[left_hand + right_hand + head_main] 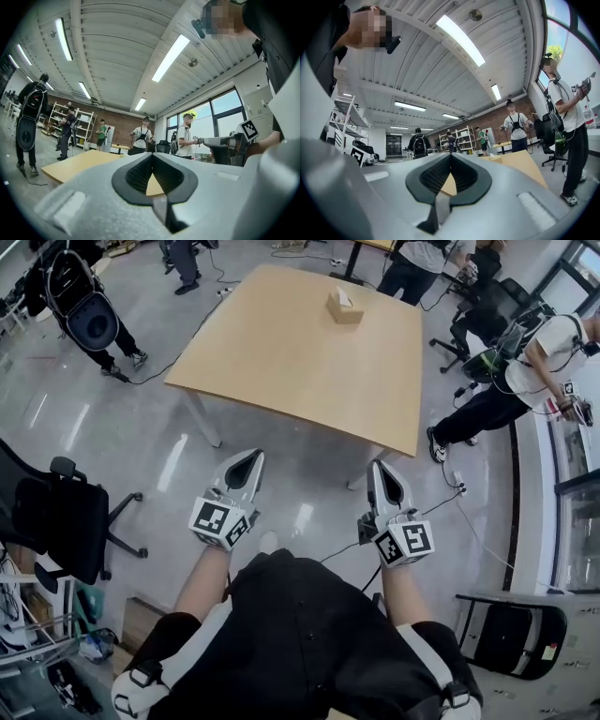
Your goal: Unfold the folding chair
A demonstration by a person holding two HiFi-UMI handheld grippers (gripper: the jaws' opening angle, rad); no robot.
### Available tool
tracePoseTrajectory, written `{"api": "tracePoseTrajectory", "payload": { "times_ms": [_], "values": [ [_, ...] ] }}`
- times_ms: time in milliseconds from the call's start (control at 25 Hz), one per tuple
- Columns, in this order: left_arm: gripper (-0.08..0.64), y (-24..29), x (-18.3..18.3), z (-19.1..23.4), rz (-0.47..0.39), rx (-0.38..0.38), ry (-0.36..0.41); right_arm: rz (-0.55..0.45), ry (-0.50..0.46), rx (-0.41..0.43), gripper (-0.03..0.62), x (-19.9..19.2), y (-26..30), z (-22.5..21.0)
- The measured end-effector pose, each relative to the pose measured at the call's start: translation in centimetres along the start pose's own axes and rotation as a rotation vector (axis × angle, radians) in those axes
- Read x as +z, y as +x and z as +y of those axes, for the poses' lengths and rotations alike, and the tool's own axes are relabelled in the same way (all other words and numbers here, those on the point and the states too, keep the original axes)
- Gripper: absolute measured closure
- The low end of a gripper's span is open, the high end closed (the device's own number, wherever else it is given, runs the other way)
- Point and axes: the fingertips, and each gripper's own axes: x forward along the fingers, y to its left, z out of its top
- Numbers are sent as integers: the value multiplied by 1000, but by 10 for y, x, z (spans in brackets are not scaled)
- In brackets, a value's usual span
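Both the left tongs (pixel 247 468) and the right tongs (pixel 385 480) were pressed together with nothing between them, held level side by side before the wooden counter (pixel 281 352). The folding chair (pixel 511 634) sat folded flat by the right-hand wall, well apart from the right tongs.

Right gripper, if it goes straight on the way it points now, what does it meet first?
Probably the wooden table, at its near edge: the shut right gripper points level at it. Height is unclear, so it might pass just over the top.
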Motion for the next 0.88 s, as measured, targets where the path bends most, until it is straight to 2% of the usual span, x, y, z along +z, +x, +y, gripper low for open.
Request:
{"api": "tracePoseTrajectory", "payload": {
  "times_ms": [320,600,880],
  "values": [
    [561,59,-10,-57,18,-216,-16,-5,-73,-246,588,13,-75,-52],
    [561,102,-18,-145,49,-456,-35,-59,-76,-498,588,41,-167,-100],
    [561,125,-30,-233,76,-663,-62,-83,-78,-714,588,46,-262,-113]
  ]
}}
